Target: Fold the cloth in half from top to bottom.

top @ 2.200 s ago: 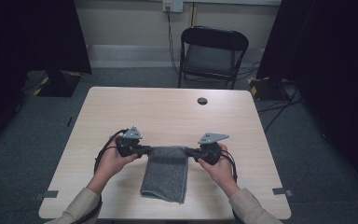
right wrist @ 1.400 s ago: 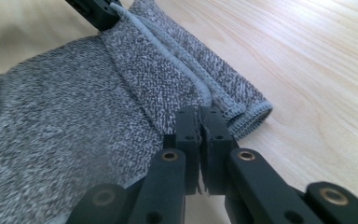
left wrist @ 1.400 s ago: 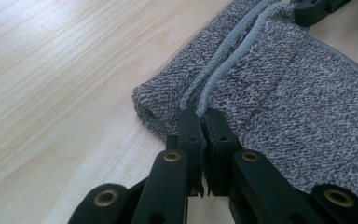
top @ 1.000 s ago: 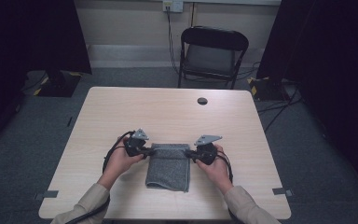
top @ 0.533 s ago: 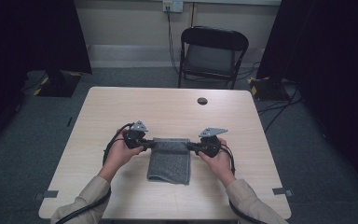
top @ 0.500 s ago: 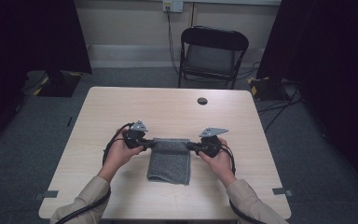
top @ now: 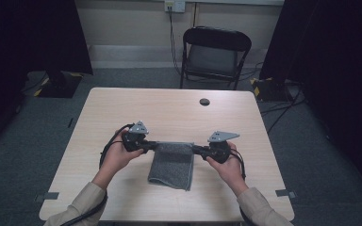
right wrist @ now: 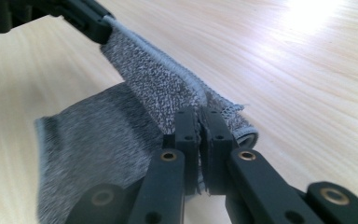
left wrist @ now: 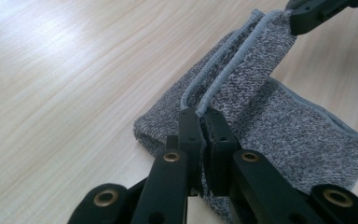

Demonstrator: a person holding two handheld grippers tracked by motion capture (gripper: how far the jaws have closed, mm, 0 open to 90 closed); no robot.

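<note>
The left hand-held gripper (left wrist: 200, 122) has its jaws pressed together on the corded hem of the grey towel (top: 172, 160), at the towel's far left corner, and the right hand-held gripper (right wrist: 199, 117) is clamped the same way on the far right corner, so the two pinch opposite ends of one edge. That edge runs straight between them, left to right, parallel to the near edge of the tabletop (top: 245, 113), and it is lifted slightly and drawn taut. From this held line the rest of the towel falls toward the person and lies folded on the tabletop, its long axis pointing at the near edge, about midway between the left and right edges. Neither hand is nearer; each has its own corner, with the cloth lying on the person's side of both. Judging from this, the next move depends on both carrying the edge together, level and evenly spaced, so the fold lands square
</note>
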